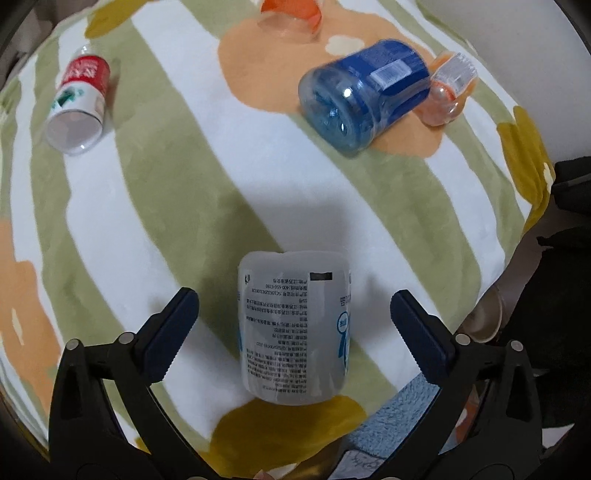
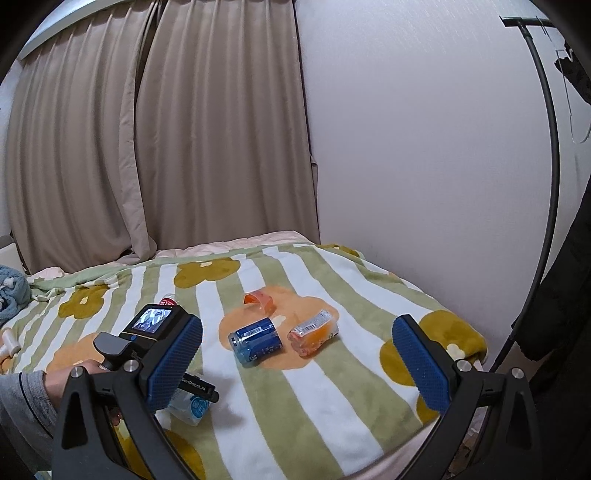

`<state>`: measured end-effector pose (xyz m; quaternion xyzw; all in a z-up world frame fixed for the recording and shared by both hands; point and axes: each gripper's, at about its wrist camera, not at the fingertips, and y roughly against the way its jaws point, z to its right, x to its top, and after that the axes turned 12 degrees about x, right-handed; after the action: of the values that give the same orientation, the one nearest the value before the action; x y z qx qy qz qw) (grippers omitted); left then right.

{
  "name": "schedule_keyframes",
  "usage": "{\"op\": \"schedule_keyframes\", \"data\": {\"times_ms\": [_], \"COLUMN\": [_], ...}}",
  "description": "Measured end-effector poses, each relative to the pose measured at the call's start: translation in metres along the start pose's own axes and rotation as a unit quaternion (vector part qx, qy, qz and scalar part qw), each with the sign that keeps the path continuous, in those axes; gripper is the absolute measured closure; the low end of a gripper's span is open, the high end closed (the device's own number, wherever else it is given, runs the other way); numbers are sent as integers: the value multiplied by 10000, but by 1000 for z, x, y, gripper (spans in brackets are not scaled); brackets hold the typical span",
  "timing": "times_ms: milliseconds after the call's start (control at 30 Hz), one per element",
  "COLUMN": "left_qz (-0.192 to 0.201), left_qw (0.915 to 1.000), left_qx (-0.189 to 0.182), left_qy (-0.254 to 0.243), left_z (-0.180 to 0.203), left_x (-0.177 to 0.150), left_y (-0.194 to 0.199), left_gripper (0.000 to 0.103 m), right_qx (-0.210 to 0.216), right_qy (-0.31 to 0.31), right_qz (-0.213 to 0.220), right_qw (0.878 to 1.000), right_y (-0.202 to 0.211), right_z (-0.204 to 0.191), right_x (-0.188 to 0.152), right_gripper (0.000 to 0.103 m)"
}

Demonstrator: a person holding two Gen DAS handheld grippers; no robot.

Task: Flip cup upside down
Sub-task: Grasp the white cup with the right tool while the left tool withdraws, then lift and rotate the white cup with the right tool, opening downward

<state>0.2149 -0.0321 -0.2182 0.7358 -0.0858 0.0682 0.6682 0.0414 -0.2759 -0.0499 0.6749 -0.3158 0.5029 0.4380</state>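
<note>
Your left gripper (image 1: pixel 293 325) is spread wide, its two blue pads either side of the white cup (image 1: pixel 293 328), neither pad touching it. The cup sits on the blanket (image 1: pixel 184 177) between the jaws, its printed text reading upside down in the left wrist view; you cannot tell from here which end is the mouth. From the cup, a blue cup (image 1: pixel 360 99) lies on its side at about 1 o'clock, well apart, its clear bottom turned toward the camera. Just beside it at its 3 o'clock lies an orange packet (image 1: pixel 448 88), touching or nearly so. An orange cup (image 1: pixel 290 16) sits at the top edge, around 12 o'clock. A red-and-white cup (image 1: pixel 79 103) lies tipped over at about 10 o'clock, open end toward you.

Your right gripper (image 2: pixel 295 365) is also wide and holds nothing, hanging above the blanket's near edge. In its view your left hand (image 2: pixel 64 384) grips the other tool at 9 o'clock, with the white cup partly hidden under it. Curtains (image 2: pixel 147 129) hang behind the bed, a wall (image 2: pixel 424 147) to their right
</note>
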Motion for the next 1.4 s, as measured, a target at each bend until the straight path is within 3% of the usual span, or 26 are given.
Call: {"op": "schedule_keyframes", "data": {"times_ms": [133,200,333,433,500,567,700,833,967,1167,1300,1400], "left_qz": [250,563,1324,1802,2066,2185,2335,2443,2535,2551,2548,2592], "left_qw": [9997,9983,9903,9809,9739,9698,9638,9598,9579,9579,9577,9556], "left_qx": [58,146,343,416,468,496,398,282,378,300,260,248], "left_qy": [1,15,253,599,814,959,1227,1353,1293,1283,1311,1379], "left_z": [-7,-17,-44,-70,-88,-101,-124,-136,-137,-141,-144,-147], "left_x": [-4,-10,-39,-68,-91,-111,-144,-166,-178,-184,-185,-186], "left_y": [22,48,97,124,135,140,142,142,142,137,136,137], "left_gripper": [0,0,0,0,0,0,0,0,0,0,0,0], "right_qx": [113,288,1177,2016,2277,2293,2317,2080,1846,1663,1791,1809], "right_qy": [8,12,-328,-884,-1126,-1288,-1822,-2077,-2446,-2649,-2852,-2725], "right_qz": [-15,-19,-457,-1367,-2083,-2641,-3719,-4425,-4854,-5028,-5010,-4860], "right_qw": [9999,9996,9915,9659,9445,9279,8803,8472,8188,8058,7972,8105], "right_y": [-1,-2,-26,-74,-117,-154,-218,-263,-285,-298,-301,-300], "right_z": [-1,-2,2,3,-3,-12,-26,-37,-34,-33,-33,-38], "right_x": [5,16,44,48,39,22,-25,-65,-92,-110,-113,-107], "right_gripper": [0,0,0,0,0,0,0,1,18,29,43,44]}}
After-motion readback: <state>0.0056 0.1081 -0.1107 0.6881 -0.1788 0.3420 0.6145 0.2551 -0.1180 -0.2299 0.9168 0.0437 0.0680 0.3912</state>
